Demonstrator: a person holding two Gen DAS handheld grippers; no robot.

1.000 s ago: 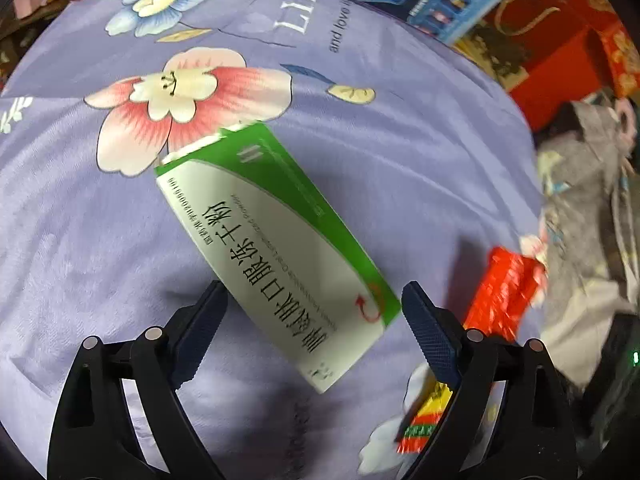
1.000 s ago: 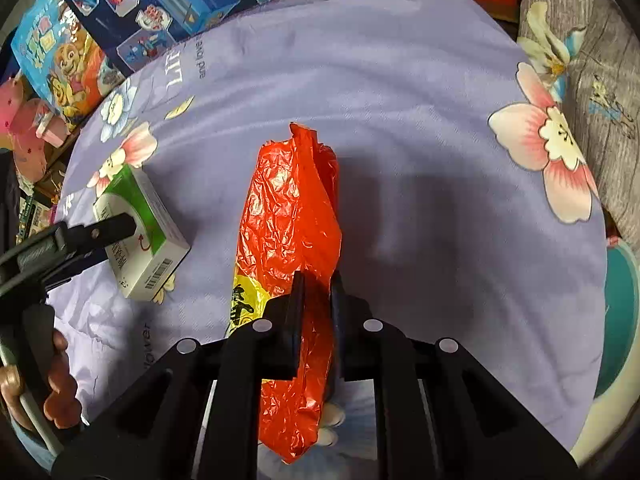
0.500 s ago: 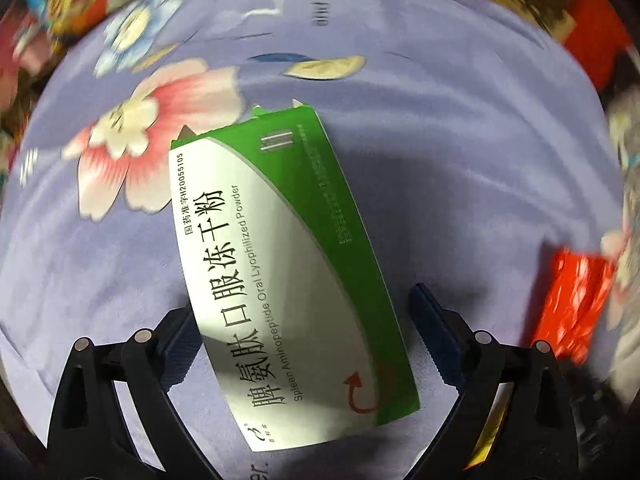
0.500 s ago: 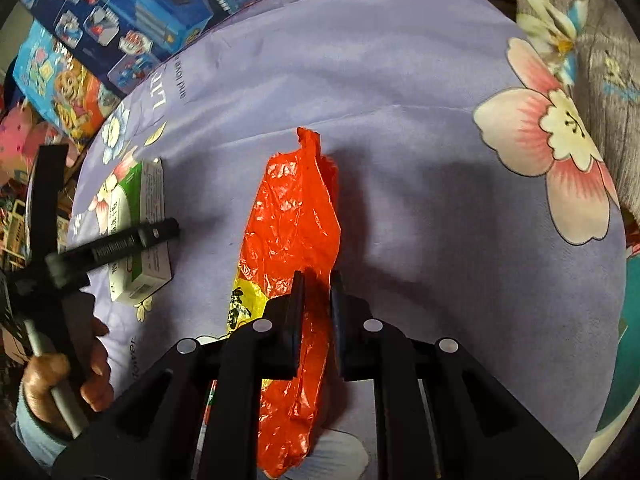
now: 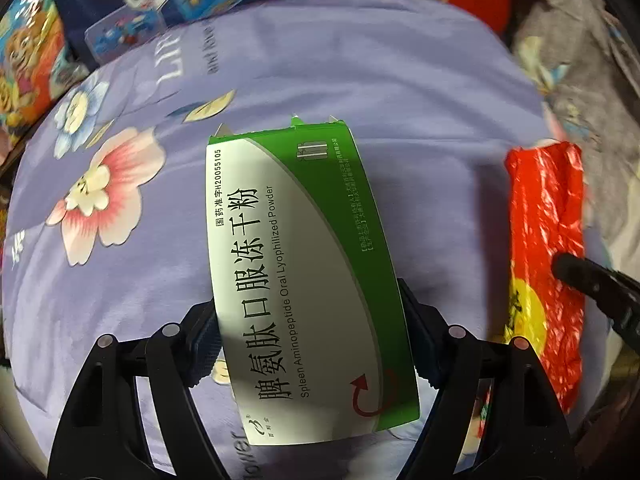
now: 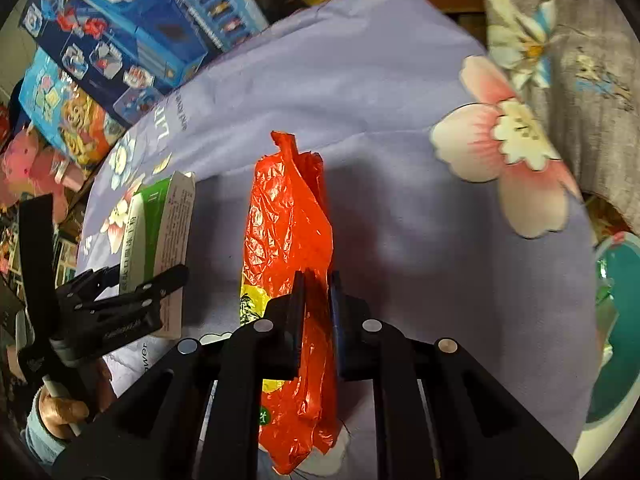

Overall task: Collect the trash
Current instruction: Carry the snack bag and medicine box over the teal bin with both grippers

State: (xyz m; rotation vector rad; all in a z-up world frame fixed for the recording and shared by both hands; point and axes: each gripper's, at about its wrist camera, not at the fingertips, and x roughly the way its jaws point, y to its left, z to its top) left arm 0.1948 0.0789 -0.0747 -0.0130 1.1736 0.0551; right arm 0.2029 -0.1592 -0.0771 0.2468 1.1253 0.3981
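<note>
Nearest in the right wrist view, the right tongs (image 6: pixel 316 280) are clamped tight on a crumpled red plastic bag (image 6: pixel 288 216), which stands up between the jaws over the purple flowered bedsheet (image 6: pixel 360 100); the bag's mouth is not visibly held open. In the left wrist view the left tongs (image 5: pixel 308 320) straddle the near half of a green and white medicine box (image 5: pixel 296 264); the jaws have just been closing on it, and both pads now appear to sit against its long sides, so I judge the box gripped, or all but. The box lies on the sheet just left of the bag, its torn flap end pointing away. Beyond, toy boxes (image 6: pixel 132 32) line the far edge of the bed, and a grey flowered cloth (image 6: pixel 568 40) lies to the right.

The step in hand looks like picking up the box as trash; next it must be lifted clear and carried across to the bag, which likely needs its opening spread first, since one pinch holds it flat.
</note>
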